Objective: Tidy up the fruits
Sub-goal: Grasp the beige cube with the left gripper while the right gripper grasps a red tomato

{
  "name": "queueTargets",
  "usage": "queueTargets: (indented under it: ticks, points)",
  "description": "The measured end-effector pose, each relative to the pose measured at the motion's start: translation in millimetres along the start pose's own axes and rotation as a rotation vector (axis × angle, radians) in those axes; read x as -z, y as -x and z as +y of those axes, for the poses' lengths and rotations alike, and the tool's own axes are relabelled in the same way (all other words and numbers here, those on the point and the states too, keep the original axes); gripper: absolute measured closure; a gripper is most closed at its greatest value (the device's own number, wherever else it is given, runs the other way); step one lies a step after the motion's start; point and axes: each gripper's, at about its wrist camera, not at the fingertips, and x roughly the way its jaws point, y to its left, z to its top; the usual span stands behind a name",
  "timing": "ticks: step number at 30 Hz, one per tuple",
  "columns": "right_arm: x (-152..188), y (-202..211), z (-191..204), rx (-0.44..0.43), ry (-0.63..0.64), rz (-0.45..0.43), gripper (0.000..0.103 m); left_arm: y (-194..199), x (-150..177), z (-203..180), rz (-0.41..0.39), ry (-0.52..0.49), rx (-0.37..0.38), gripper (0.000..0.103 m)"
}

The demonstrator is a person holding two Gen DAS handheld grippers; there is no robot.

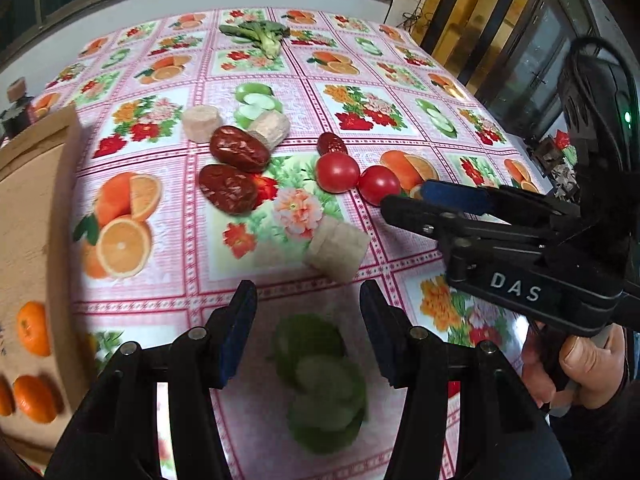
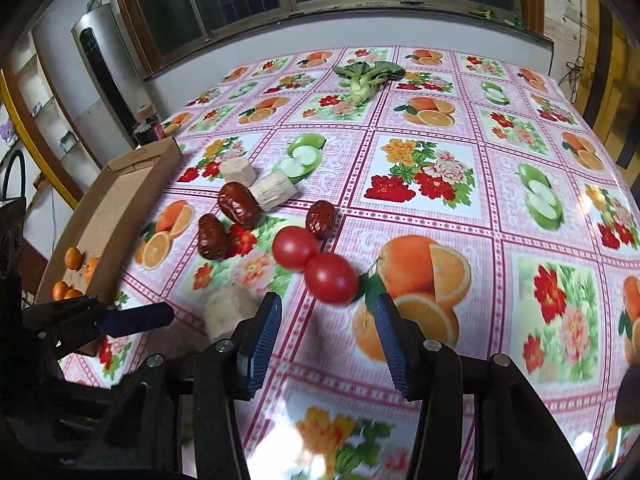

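Two red tomatoes (image 2: 295, 248) (image 2: 331, 278) lie touching on the fruit-print tablecloth; they also show in the left wrist view (image 1: 337, 172) (image 1: 379, 184). Three red dates (image 2: 239, 204) (image 2: 212, 237) (image 2: 321, 219) and pale sugarcane chunks (image 2: 278, 192) (image 1: 338, 249) lie around them. My right gripper (image 2: 326, 338) is open and empty, just short of the nearer tomato; it shows in the left view (image 1: 404, 198) too. My left gripper (image 1: 308, 332) is open and empty above the cloth, short of the nearest cane chunk. A cardboard tray (image 2: 120, 204) at the left holds small oranges (image 2: 73, 258).
A leafy green vegetable (image 2: 366, 76) lies at the table's far side. The cardboard tray (image 1: 36, 208) with oranges (image 1: 33, 328) fills the left edge of the left view. A dark jar (image 1: 16, 108) stands beyond the tray. The table's right edge drops off by dark furniture.
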Motion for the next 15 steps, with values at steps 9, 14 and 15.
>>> queueTargets:
  ticks: [9,14,15]
  points:
    - [-8.2,-23.2,-0.1,-0.008,0.035,0.043,0.070,-23.8,-15.1,-22.6,-0.010,-0.077,-0.032,0.061]
    - [-5.3,-12.0,2.8,-0.013,0.036,0.020,0.070,-16.2,-11.8,-22.1,-0.020,-0.098,-0.035,0.069]
    - [-5.1,-8.9,3.4,-0.016,0.034,0.016,0.070,-12.4,-9.6,-20.8,-0.025,-0.099,-0.039,0.069]
